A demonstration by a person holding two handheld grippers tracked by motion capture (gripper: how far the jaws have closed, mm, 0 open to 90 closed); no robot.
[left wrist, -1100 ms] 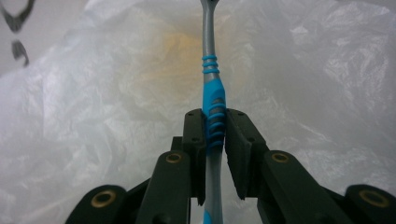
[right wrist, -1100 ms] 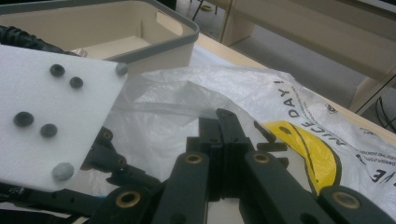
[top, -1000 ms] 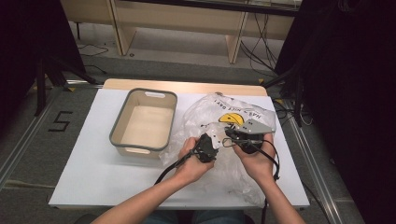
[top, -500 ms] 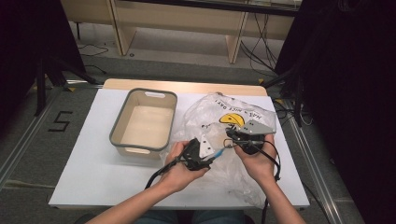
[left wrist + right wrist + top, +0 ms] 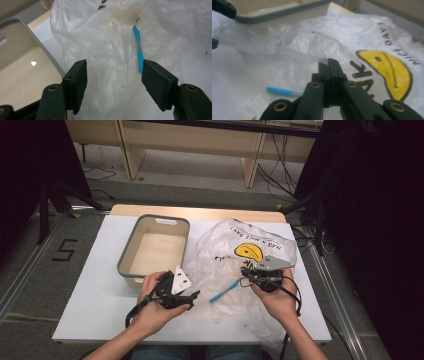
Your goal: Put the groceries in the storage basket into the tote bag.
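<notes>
High view: a white table carries a grey-rimmed beige bin at its left-centre and a crumpled clear plastic bag with a yellow smiley face to the right of it. A blue pen pokes out from the near-left edge of the bag, between the two hands. The left claw sits just near of the bin's near wall, its jaws spread wide and holding nothing — in the left gripper view the pen lies just beyond the gap, close to one jaw. The right claw rests on the bag near the smiley — in the right gripper view its jaws are pressed together, pinching a fold of the bag's film.
</notes>
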